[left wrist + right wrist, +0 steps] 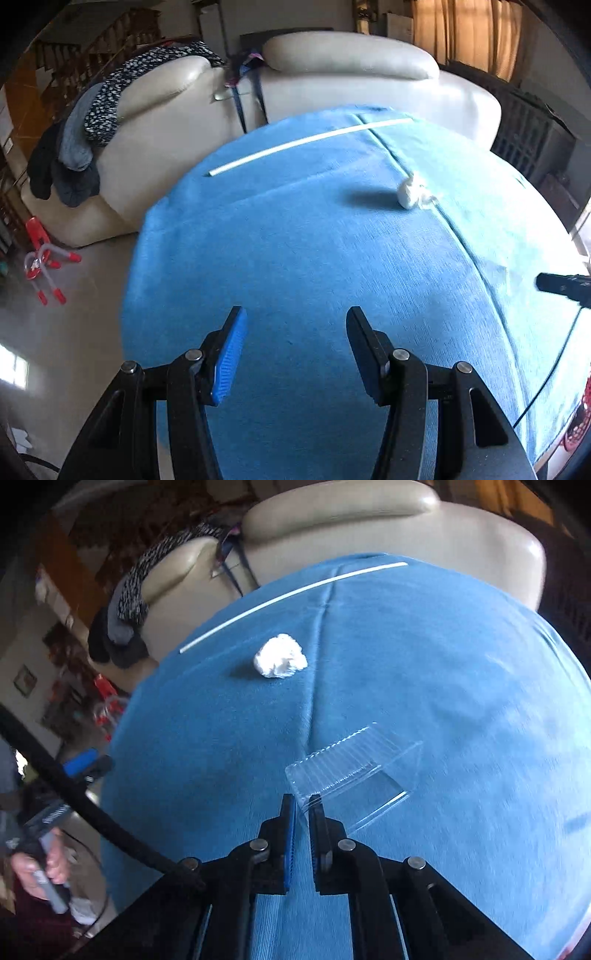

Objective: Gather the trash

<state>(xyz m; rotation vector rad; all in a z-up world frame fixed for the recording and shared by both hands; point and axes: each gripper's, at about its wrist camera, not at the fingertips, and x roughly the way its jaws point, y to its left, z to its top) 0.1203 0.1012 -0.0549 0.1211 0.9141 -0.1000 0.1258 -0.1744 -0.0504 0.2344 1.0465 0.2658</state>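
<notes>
A crumpled white tissue lies on the blue tablecloth, far ahead of my left gripper, which is open and empty above the cloth. In the right wrist view the tissue lies ahead and left. My right gripper is shut on the near edge of a clear plastic box and holds it just over the tablecloth. A long white straw lies across the far side of the cloth; it also shows in the right wrist view.
A cream leather sofa stands behind the table, with dark clothes draped over its left arm. A red toy lies on the floor at left. My right gripper's tip shows at the right edge.
</notes>
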